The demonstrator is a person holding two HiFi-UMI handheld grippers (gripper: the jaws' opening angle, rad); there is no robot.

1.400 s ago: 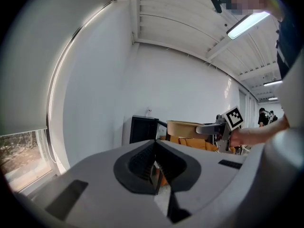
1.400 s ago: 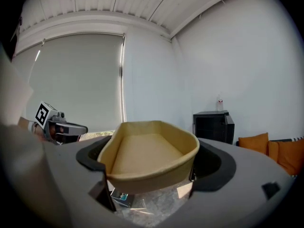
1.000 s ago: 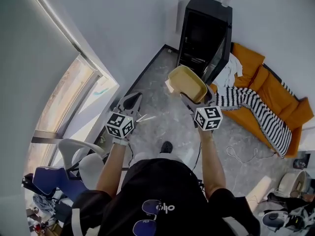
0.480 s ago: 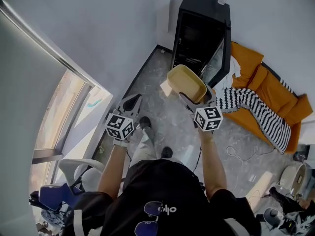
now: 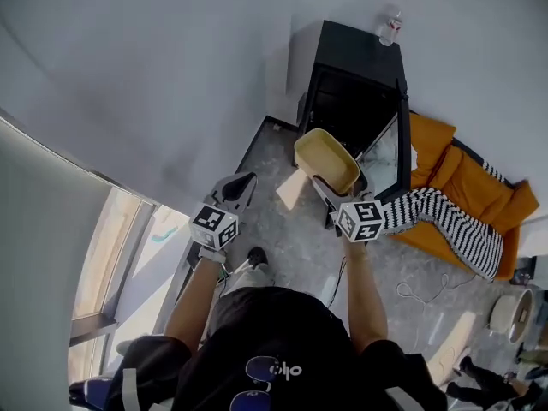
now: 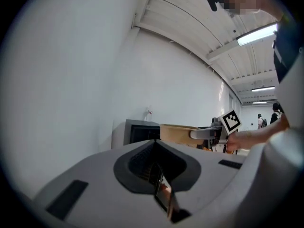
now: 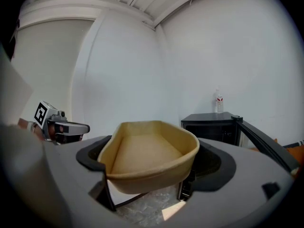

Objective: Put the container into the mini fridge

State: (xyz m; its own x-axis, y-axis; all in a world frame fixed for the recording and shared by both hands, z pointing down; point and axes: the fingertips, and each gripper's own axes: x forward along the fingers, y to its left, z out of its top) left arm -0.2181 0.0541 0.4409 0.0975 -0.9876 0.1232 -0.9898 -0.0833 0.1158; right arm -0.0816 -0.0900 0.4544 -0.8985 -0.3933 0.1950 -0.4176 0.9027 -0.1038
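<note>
Head view shows the fridge [image 5: 355, 101] as the biggest thing ahead. It is black and stands on the floor against the wall, with its door [image 5: 401, 135] swung open on my right.

The container [image 5: 327, 157] is in the air just short of the open front, not yet inside. It is a tan, open tray, empty and thin-walled. I judge it light and fairly stiff, with a matt surface that should not slip. A hard squeeze could still buckle the wall. Held at 1 end it will want to droop at the far end, so I think the short near wall is the right hold, taken deep and with moderate pressure.

It sits open side up and roughly level. Its long axis runs straight out along my gripper, with the far end towards the fridge. In the right gripper view the opening lies a little right of that end.

My right gripper [image 5: 324, 185] is clamped on the near end wall. My left gripper [image 5: 244, 181] has its jaws drawn together on nothing and is well apart to the left.

A bottle [image 5: 390, 27] stands on the fridge top.
</note>
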